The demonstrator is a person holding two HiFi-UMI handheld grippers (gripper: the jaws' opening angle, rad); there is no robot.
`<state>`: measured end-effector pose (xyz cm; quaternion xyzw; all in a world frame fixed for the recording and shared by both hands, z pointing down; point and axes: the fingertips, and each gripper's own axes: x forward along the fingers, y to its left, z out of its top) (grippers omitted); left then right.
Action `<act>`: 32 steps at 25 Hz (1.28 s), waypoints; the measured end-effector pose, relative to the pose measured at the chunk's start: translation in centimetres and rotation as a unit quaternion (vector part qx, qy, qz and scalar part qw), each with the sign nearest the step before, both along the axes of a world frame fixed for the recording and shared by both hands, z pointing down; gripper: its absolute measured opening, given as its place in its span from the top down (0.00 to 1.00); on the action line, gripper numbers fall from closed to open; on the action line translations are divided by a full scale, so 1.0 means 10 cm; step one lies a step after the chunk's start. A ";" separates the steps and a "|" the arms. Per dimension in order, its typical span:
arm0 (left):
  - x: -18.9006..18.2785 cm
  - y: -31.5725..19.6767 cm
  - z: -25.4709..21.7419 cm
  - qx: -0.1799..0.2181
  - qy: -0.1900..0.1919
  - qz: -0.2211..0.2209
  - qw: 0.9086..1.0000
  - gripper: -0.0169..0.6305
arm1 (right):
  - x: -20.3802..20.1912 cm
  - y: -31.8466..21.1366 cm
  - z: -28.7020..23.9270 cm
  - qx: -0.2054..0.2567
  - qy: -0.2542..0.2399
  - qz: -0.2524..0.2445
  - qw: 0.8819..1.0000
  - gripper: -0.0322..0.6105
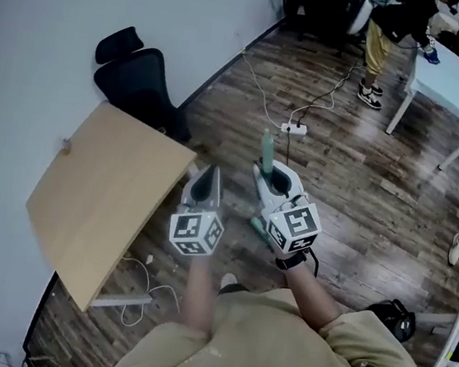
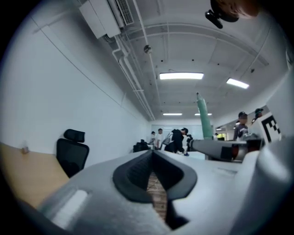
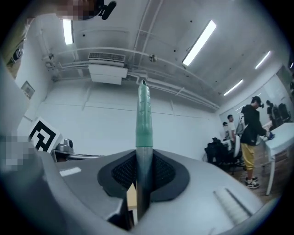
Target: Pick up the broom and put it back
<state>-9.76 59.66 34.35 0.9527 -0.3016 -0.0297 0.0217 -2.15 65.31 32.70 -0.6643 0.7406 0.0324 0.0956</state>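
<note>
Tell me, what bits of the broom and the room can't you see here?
- Broom brush end: in the head view it is mostly hidden behind the right claw; the right gripper view cuts it off below the jaws.
- Left claw: smeared by blur in the head view.
- People far down the room: too small in the left gripper view.
- Under the wooden table: hidden by its top.

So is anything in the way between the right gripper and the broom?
Nothing visible. The right gripper is already shut on the broom handle, which stands upright between its jaws. The left gripper, beside it, is shut and empty.
</note>
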 end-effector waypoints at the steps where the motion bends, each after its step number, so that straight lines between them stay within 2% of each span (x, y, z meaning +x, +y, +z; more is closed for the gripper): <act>1: 0.23 -0.02 0.00 -0.002 -0.001 0.021 1.000 0.97 | 0.20 0.03 0.01 -0.001 -0.002 0.020 1.000 0.86; 5: 1.08 -0.07 0.06 -0.005 -0.003 0.097 0.995 0.97 | 0.93 0.13 0.10 -0.006 -0.005 0.096 0.995 0.86; 10: 2.01 -0.31 0.14 -0.001 -0.006 0.194 0.981 0.97 | 1.79 0.00 0.24 -0.008 -0.018 0.195 0.981 0.86; 13: 2.44 -0.60 0.06 0.003 -0.002 0.236 0.972 0.97 | 2.19 -0.20 0.17 -0.002 -0.023 0.241 0.970 0.86; 16: 2.72 -0.91 0.01 0.002 0.003 0.264 0.965 0.97 | 2.44 -0.47 0.12 0.000 -0.018 0.272 0.962 0.86; 20: 2.95 -1.38 0.11 -0.008 0.006 0.278 0.960 0.97 | 2.67 -0.95 0.20 -0.013 -0.009 0.286 0.958 0.86; 24: 3.13 -1.92 0.23 -0.023 0.006 0.276 0.961 0.97 | 2.80 -1.49 0.32 -0.030 -0.006 0.279 0.960 0.87; 32: 3.58 -2.81 0.32 -0.028 0.006 0.242 0.970 0.97 | 3.36 -2.41 0.44 -0.035 -0.021 0.244 0.969 0.88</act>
